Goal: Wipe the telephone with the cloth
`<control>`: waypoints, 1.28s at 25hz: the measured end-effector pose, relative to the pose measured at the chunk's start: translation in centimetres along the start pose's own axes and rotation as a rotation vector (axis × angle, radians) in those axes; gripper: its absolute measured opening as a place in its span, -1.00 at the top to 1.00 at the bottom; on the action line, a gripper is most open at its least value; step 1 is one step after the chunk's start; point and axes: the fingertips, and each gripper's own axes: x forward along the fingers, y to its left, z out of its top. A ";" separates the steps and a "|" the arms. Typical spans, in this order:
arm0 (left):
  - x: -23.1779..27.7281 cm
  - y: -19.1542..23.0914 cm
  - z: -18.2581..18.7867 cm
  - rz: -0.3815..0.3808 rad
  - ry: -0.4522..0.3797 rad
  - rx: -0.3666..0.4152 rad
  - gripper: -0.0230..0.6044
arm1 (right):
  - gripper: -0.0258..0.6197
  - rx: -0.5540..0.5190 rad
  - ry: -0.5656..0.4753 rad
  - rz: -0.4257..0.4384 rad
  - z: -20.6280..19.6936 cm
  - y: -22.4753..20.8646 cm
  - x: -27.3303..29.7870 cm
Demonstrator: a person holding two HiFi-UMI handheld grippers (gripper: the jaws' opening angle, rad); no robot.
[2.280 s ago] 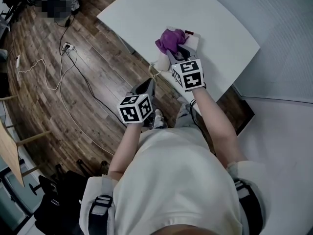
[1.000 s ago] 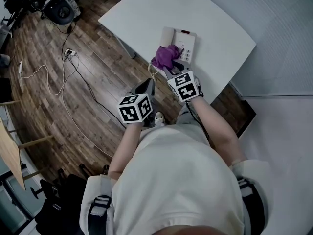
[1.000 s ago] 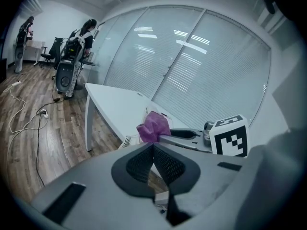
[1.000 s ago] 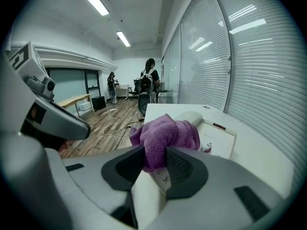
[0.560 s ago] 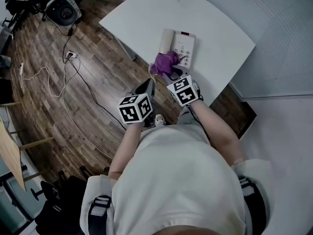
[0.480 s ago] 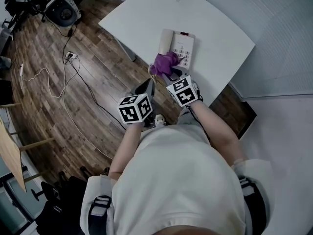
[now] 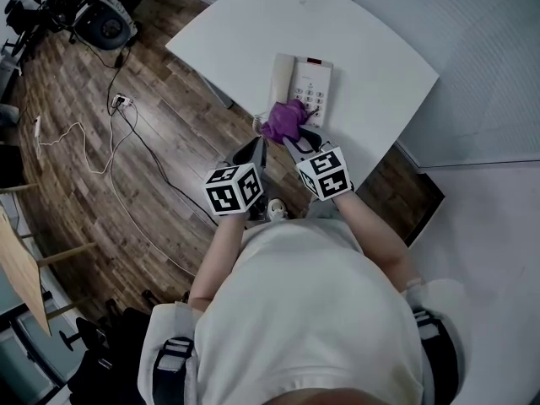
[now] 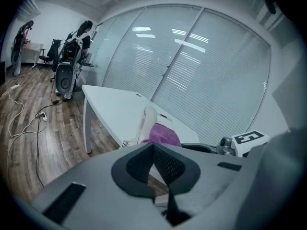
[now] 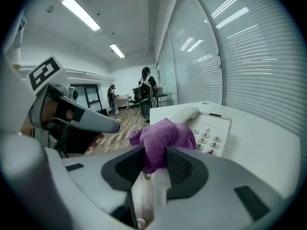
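Observation:
A white desk telephone (image 7: pixel 302 84) lies on the white table (image 7: pixel 363 49), handset along its left side. My right gripper (image 7: pixel 295 138) is shut on a bunched purple cloth (image 7: pixel 284 121), which rests on the phone's near end by the keypad (image 9: pixel 211 137). In the right gripper view the purple cloth (image 9: pixel 163 140) bulges out between the jaws, in front of the telephone (image 9: pixel 206 123). My left gripper (image 7: pixel 257 152) hangs shut and empty off the table's near edge, left of the right gripper. Its own view shows the cloth (image 8: pixel 163 134) and the telephone's handset (image 8: pixel 146 123) beyond.
Cables and a power strip (image 7: pixel 118 102) lie on the wooden floor to the left. Equipment (image 7: pixel 101 24) stands at the far left. A slatted wall (image 7: pixel 472 66) runs behind the table. The table edge (image 7: pixel 253 116) lies just ahead of both grippers.
My right gripper has drawn the cloth back over the phone, from its far end toward its near end. Most of the keypad has come into view. My left gripper stayed put.

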 end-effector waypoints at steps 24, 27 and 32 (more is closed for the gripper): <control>9.1 -1.4 4.7 0.058 0.015 0.150 0.39 | 0.48 0.283 -0.151 -0.113 1.1 -8.8 -6.5; 10.2 -1.4 5.3 0.087 0.017 0.180 0.31 | 0.48 0.289 -0.156 -0.109 1.2 -9.2 -6.6; 12.5 -1.2 6.4 0.134 0.031 0.231 0.21 | 0.48 0.287 -0.161 -0.100 1.7 -9.8 -6.5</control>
